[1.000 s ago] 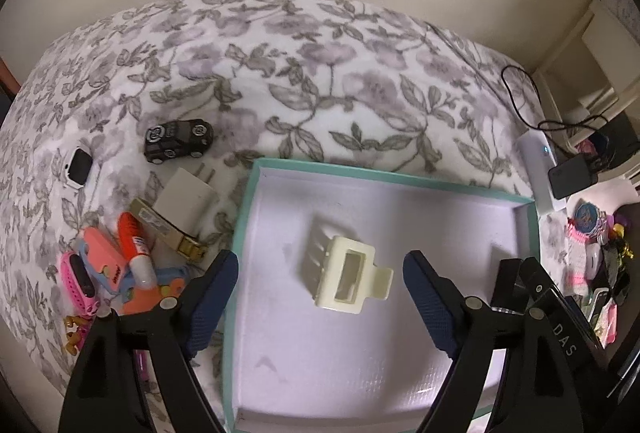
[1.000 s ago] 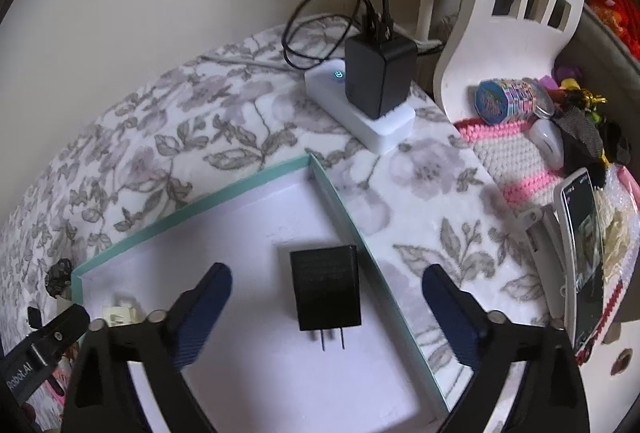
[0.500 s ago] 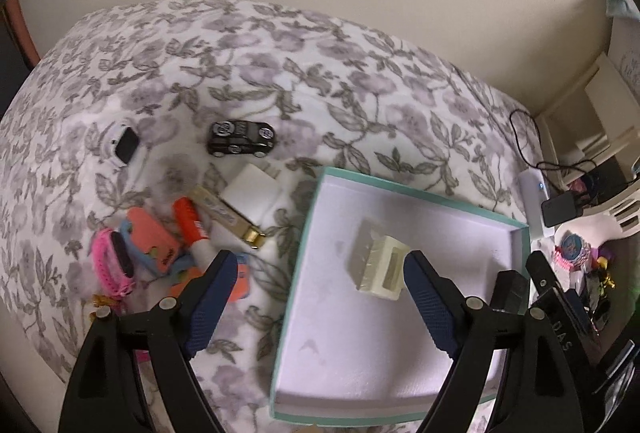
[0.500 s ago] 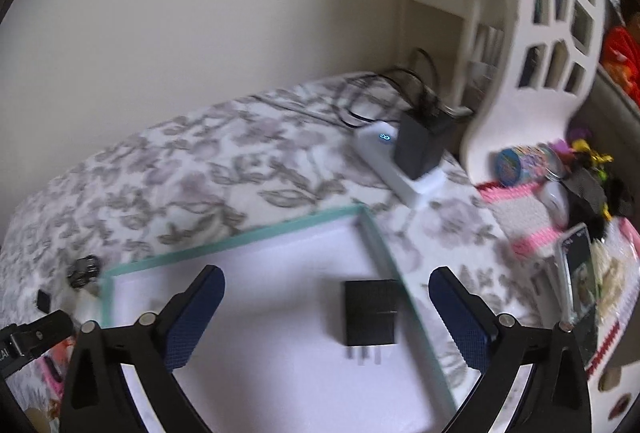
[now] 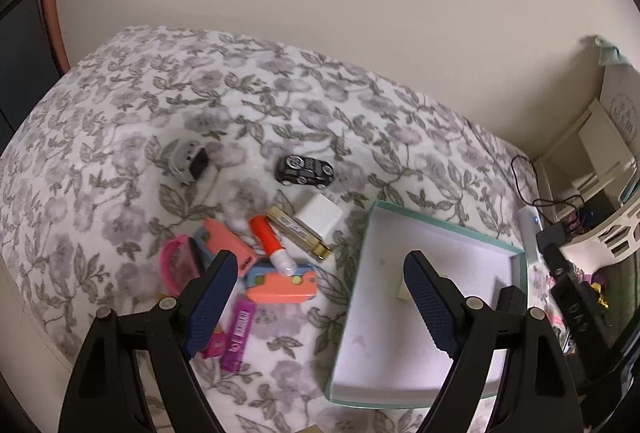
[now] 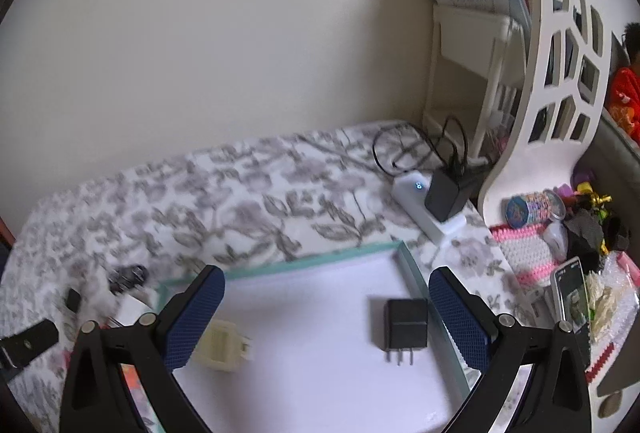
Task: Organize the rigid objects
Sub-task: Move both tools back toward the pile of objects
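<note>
A: Hovering over the bed w/ both claws. Left gripper (image 5: 316,297) has jaws apart, nothing btwn them, tilted steeply down.

B: Where's the stuff rel. to it?

A: Teal-rimmed box (image 5: 440,223) sits under its right finger; cream clip (image 5: 402,287) inside, partly hidden behind that finger. Toy pile is just ahead of its left finger: orange glue tube (image 5: 270,243), salmon case (image 5: 282,281), purple stick (image 5: 239,333). White charger (image 5: 320,219) and black toy car (image 5: 304,171) lie farther ahead.

B: Right one?

A: Right gripper (image 6: 326,313) also spread wide, empty, angled down over the box. Black charger (image 6: 405,323) lies in the box just inside its right finger, prongs toward the claw; cream clip touches the left finger's edge in view.
</note>
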Tool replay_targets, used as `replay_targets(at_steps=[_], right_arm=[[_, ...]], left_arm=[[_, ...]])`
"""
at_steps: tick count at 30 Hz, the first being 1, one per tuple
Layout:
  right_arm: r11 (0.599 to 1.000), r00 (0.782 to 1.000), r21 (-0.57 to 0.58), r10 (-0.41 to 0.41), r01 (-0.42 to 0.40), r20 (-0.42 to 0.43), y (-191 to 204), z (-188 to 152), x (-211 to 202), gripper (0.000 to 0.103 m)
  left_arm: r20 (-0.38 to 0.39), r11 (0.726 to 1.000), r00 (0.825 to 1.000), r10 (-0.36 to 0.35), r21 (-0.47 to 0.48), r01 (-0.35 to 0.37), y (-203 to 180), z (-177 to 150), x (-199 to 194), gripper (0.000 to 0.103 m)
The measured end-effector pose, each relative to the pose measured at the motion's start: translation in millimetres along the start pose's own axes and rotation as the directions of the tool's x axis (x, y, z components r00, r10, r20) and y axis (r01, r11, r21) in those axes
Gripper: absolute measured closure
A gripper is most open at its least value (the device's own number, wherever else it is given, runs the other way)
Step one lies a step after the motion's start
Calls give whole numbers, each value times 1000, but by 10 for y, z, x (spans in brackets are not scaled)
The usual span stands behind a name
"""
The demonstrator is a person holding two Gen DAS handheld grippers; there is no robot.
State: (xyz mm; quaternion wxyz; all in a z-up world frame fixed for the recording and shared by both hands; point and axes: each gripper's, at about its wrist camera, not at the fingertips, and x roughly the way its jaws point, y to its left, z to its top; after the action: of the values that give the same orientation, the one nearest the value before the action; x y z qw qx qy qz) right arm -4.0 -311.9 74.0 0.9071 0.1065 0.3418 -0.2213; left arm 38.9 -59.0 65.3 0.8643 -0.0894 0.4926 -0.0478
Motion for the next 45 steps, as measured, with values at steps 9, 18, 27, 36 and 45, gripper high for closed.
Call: replay_targets(at_steps=[9, 18, 27, 36, 45], right_arm=[[1000, 994, -13, 5, -3, 105, 200, 94, -331, 0], [995, 989, -88, -23, 36, 146, 507, 92, -548, 0], [982, 990, -185, -1, 28, 142, 896, -17, -625, 0], [947, 996, -320, 58, -36, 62, 1475, -288, -551, 0], [894, 973, -399, 141, -203, -180, 1953, -698, -280, 0]], left_arm=[[52, 997, 999, 5, -73, -2, 418, 47, -224, 17], [70, 987, 998, 1, -161, 10, 843, 115, -315, 17], [64, 973, 997, 43, -227, -27, 1234, 142, -386, 17], [22, 944, 991, 135, -306, -122, 1769, 124, -379, 17], [-69, 948, 987, 144, -277, -158, 1827, 62, -133, 17]])
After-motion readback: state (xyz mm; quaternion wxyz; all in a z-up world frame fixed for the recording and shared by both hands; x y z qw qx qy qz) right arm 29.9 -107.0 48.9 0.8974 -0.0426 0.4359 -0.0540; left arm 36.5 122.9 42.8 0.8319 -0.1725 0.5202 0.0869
